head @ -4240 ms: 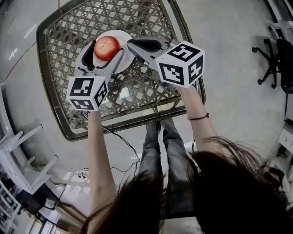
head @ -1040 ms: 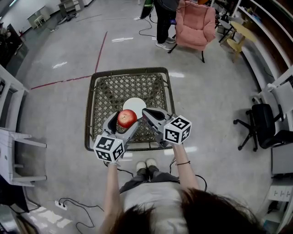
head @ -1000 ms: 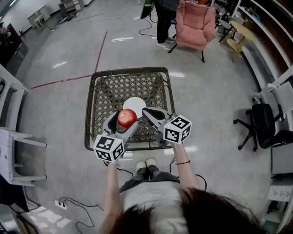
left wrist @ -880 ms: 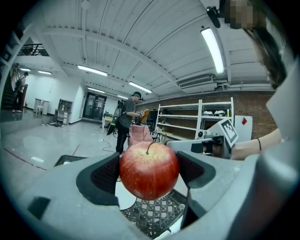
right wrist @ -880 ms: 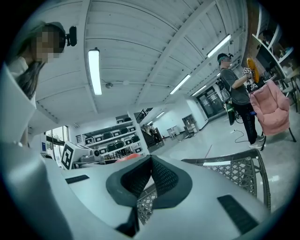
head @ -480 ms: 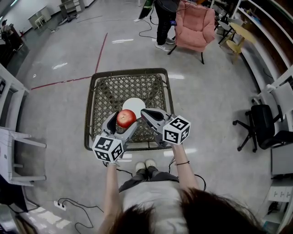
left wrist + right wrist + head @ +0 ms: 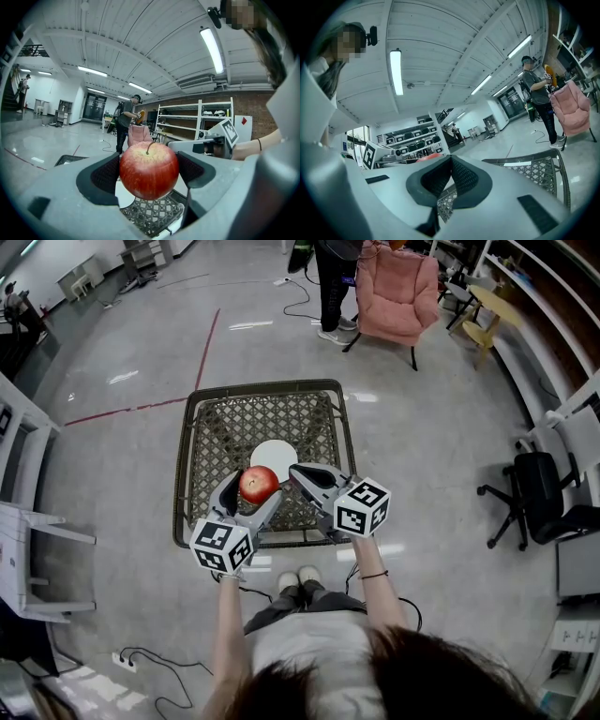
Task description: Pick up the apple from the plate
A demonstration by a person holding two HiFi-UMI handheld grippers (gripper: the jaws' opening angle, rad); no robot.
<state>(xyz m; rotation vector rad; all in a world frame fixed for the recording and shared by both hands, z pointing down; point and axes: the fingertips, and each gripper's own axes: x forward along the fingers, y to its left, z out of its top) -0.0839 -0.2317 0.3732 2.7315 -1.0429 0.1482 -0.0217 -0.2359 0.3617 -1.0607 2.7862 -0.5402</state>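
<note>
Item: apple (image 7: 260,484), red, stem up. I log it pinched between the jaws of my left tool (image 7: 149,171), held above the white plate (image 7: 277,454) on the wicker surface (image 7: 225,427). The tools hide the plate's near edge. Right tool (image 7: 450,177): pressed together, empty, just beside.

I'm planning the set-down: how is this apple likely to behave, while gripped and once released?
The apple looks firm and glossy, so it will probably keep its shape but could slip, since only two padded jaws press its sides. Being round, it would likely roll if set loosely on the flat plate.
</note>
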